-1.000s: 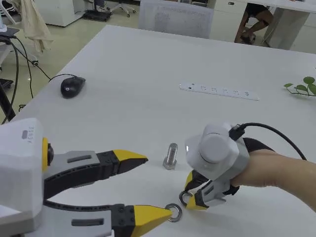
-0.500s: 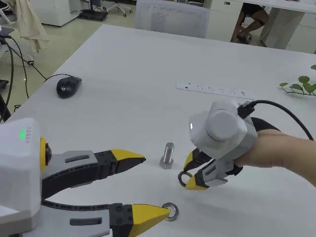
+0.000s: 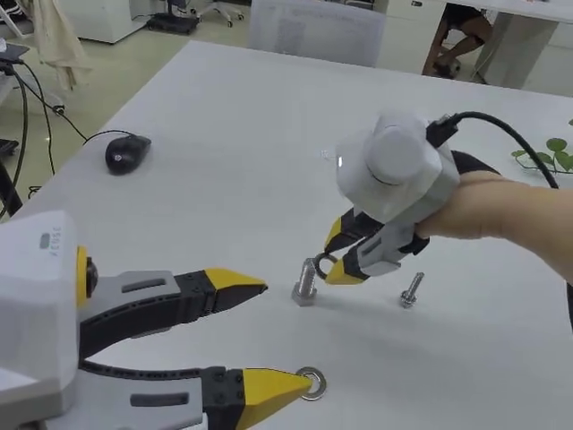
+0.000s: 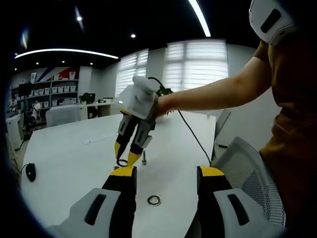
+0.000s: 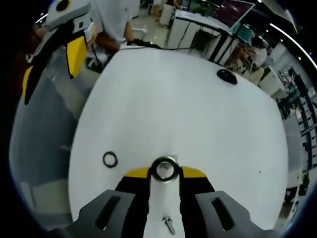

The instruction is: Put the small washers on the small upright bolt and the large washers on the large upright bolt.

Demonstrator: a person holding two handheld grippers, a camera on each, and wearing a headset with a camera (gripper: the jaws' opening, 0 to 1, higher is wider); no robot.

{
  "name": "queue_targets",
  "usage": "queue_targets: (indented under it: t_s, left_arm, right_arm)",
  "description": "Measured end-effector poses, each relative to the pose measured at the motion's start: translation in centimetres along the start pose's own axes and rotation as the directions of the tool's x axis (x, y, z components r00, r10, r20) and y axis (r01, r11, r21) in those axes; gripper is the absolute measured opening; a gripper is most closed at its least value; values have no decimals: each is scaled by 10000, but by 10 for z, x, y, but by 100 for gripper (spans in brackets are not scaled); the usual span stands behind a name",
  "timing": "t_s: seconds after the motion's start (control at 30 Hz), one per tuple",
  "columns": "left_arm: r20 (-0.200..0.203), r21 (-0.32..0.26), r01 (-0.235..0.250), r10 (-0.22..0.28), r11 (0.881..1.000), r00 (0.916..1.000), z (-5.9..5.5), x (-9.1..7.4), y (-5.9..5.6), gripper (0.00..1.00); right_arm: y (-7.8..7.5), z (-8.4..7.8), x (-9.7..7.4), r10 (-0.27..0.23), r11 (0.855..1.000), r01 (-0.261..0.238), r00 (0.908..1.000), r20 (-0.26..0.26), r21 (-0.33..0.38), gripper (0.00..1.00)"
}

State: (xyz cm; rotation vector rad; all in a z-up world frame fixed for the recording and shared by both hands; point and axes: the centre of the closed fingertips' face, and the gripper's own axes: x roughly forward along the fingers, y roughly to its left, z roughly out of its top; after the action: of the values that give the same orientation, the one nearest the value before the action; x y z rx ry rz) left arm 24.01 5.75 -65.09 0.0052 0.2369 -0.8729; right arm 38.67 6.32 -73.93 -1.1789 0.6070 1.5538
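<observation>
In the head view my right gripper (image 3: 333,263) is shut on a large washer (image 3: 323,265), held just above the head of the large upright bolt (image 3: 305,283). In the right gripper view that washer (image 5: 165,169) sits pinched between the yellow tips. The small upright bolt (image 3: 411,290) stands to the right of the large one. A second washer (image 3: 312,382) lies flat on the white table (image 3: 233,161), touching the lower tip of my left gripper (image 3: 282,339), which is open with nothing between its jaws. The left gripper view has the right gripper (image 4: 127,155) ahead and the loose washer (image 4: 154,200) below it.
A black mouse (image 3: 127,151) with its cable lies at the table's left edge. A plant (image 3: 548,150) sits at the right edge. Chairs and a seated person are beyond the far side of the table.
My right gripper has lifted the washer off the table and carried it up and away to the large bolt's head, uncovering the small bolt. The left gripper has stayed put.
</observation>
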Motion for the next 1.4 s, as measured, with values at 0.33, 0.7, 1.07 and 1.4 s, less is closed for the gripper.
queue_targets:
  t_s: [0.33, 0.7, 1.07, 1.4]
  left_arm:
    - [-5, -82, -159, 159, 9998, 9999, -1, -3, 6, 47]
    - [44, -183, -247, 248, 9995, 9997, -3, -4, 9, 47]
    - [21, -285, -302, 302, 9991, 9995, -6, -3, 10, 47]
    - [-3, -394, -323, 323, 9987, 9995, -9, -1, 10, 47]
  right_arm:
    - [-7, 4, 13, 273, 9996, -275, 9995, -168, -89, 22]
    - [-3, 0, 27, 563, 9980, -577, 9968, -565, -244, 22]
    - [2, -9, 48, 751, 9957, -799, 9924, -973, -469, 22]
    - [0, -20, 64, 870, 9956, -901, 9912, -998, -271, 22]
